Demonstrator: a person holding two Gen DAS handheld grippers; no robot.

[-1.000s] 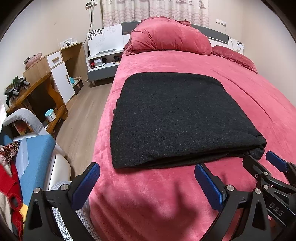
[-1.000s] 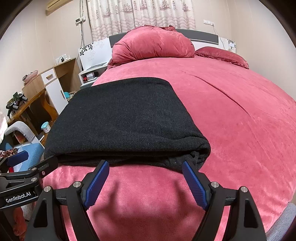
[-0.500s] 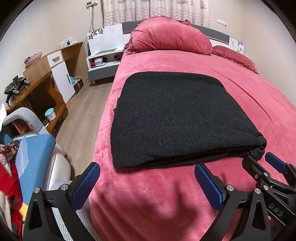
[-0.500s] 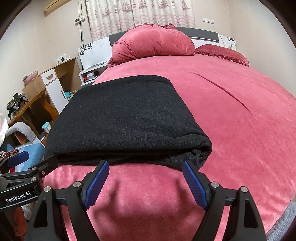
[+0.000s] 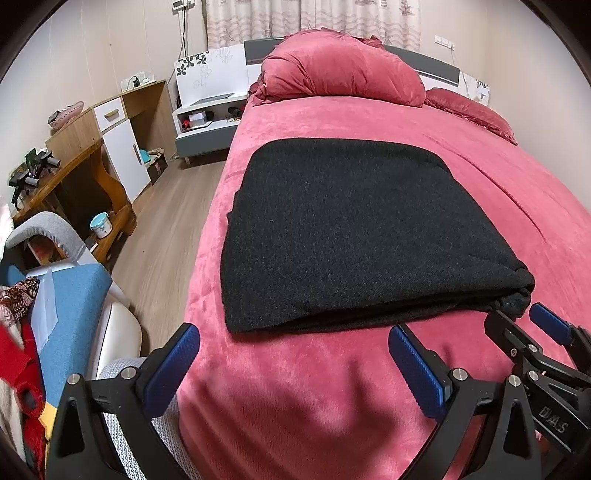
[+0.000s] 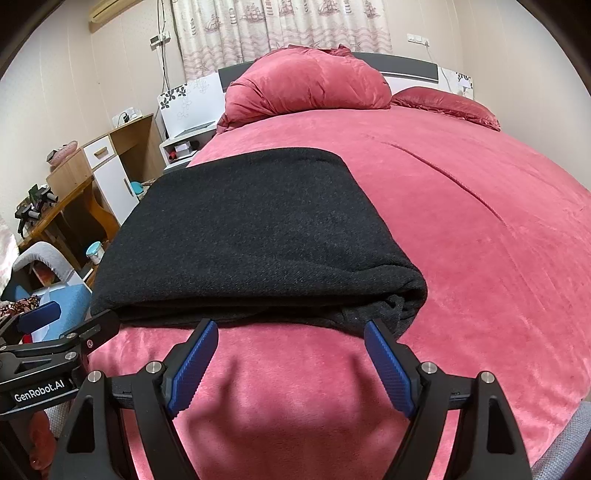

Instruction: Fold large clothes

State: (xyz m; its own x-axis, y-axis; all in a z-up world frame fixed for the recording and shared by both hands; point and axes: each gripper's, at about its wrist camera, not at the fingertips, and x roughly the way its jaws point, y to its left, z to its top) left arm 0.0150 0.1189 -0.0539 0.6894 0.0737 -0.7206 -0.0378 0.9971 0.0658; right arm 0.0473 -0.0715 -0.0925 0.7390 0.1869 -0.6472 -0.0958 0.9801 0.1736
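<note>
Black knit garment (image 5: 354, 229) lies folded, rectangular, on plush red bedspread (image 6: 480, 240); both grippers' jaws gape wide, empty.

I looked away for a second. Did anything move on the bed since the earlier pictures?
No, nothing visibly changed. The folded black garment lies just as it did on the pink bed, and the left gripper and right gripper are still open just short of its near edge, holding nothing.

Cream walls (image 5: 92, 44), patterned curtains (image 6: 280, 29) behind the headboard (image 6: 399, 62), wood-look floor (image 5: 166, 221), a wooden cabinet (image 5: 110, 122) at left.
</note>
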